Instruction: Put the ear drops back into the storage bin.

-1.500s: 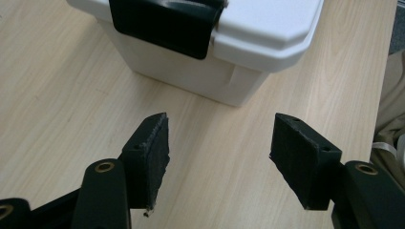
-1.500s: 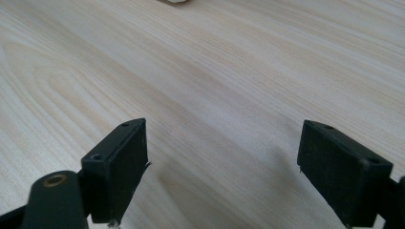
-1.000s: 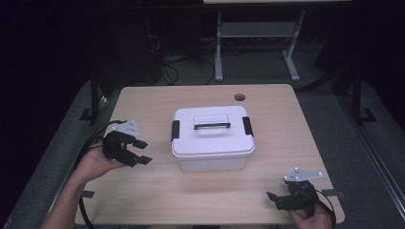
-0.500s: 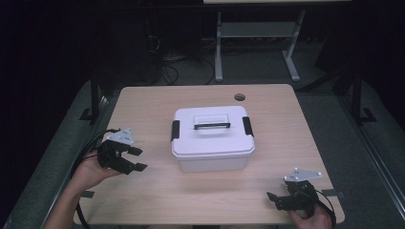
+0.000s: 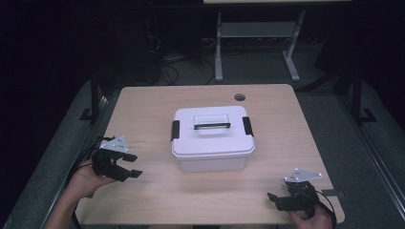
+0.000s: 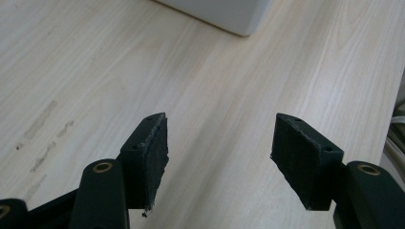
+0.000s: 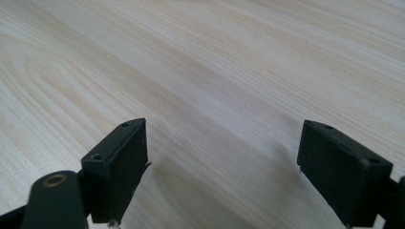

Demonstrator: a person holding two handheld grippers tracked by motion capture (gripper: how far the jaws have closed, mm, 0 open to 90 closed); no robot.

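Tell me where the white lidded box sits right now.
In the high view the white box sits mid-table, between the left gripper and the right gripper, touching neither.

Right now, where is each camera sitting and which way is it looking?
High view: above the person's side, looking forward and down at the table and white box; both hands and grippers show.
Left gripper view: rides the left gripper, looking along its open fingers toward the box's corner.
Right gripper view: rides the right gripper, fingers open over bare wood.
All share the tabletop.
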